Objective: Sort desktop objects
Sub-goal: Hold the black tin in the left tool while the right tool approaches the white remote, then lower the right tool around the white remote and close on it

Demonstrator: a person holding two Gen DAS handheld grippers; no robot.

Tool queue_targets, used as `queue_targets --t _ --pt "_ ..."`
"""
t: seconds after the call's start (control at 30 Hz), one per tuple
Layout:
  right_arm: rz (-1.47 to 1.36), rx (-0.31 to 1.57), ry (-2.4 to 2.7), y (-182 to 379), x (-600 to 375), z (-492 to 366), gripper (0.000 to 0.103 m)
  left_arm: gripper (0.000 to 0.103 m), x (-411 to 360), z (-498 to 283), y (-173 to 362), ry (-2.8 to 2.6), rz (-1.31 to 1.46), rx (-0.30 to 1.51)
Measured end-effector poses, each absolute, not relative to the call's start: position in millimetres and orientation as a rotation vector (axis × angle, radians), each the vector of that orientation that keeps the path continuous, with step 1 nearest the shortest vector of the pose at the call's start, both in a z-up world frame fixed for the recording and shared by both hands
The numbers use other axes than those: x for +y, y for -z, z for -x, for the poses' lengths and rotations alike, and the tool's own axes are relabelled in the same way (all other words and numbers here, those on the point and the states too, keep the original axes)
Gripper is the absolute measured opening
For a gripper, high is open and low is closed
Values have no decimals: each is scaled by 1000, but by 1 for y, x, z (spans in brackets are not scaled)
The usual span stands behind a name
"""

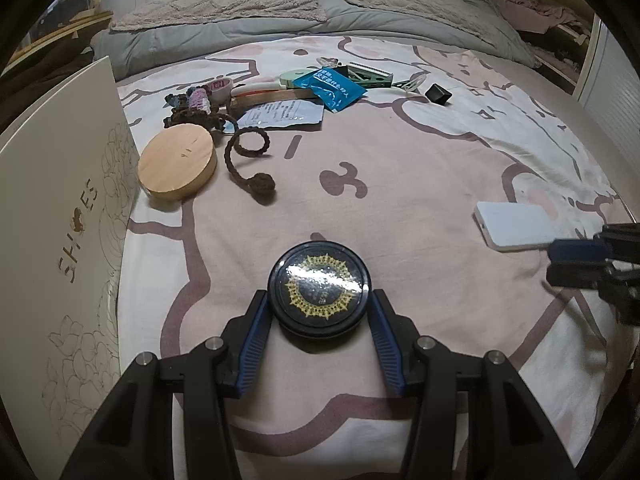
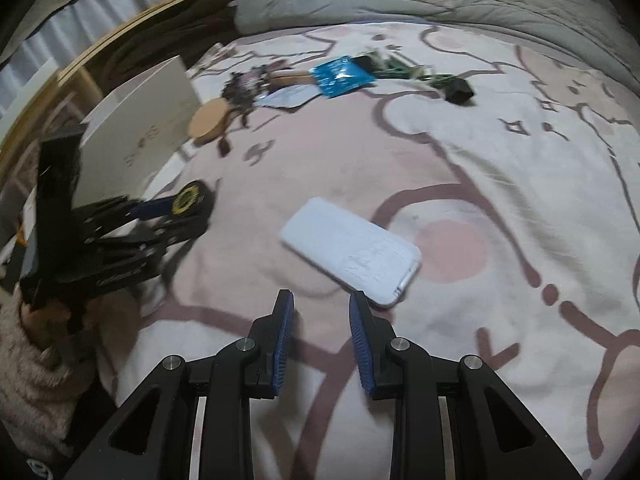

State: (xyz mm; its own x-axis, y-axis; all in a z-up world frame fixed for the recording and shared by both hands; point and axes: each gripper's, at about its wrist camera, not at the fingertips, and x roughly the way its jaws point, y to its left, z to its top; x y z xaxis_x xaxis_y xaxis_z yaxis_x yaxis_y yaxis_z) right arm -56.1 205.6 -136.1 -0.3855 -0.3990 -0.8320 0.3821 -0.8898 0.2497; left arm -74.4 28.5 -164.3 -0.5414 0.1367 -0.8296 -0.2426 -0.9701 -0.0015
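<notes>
Left wrist view, pink patterned bedspread (image 1: pixel 400 168), left claw (image 1: pixel 320 312) clamping black tin (image 1: pixel 319 282), right claw (image 2: pixel 321 304) narrow, empty.

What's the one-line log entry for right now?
left gripper: shut on round black tin | right gripper: open, empty | white power bank: on bedsheet, ahead of right gripper

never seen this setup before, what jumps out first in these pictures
The round black tin with a gold sunburst lid stands out, clamped between the blue pads of the left tool just above the pink and white cartoon bedsheet. To its right, a flat white rectangular power bank lies on the sheet just ahead of the empty, part-open right tool. Farther back, clutter spreads beside a round wooden disc.
</notes>
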Motion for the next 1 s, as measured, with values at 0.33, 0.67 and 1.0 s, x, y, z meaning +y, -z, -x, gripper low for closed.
queue_targets --t 0.33,0.67,1.0 --pt "-1400 -2 2422 141 211 69 29 50 28 74 165 -2578 1368 166" --pt "-1315 53 2555 132 205 64 83 53 26 74 165 -2590 1374 145" --pt "-1307 -26 2563 141 186 75 103 82 18 79 169 -2631 1408 103"
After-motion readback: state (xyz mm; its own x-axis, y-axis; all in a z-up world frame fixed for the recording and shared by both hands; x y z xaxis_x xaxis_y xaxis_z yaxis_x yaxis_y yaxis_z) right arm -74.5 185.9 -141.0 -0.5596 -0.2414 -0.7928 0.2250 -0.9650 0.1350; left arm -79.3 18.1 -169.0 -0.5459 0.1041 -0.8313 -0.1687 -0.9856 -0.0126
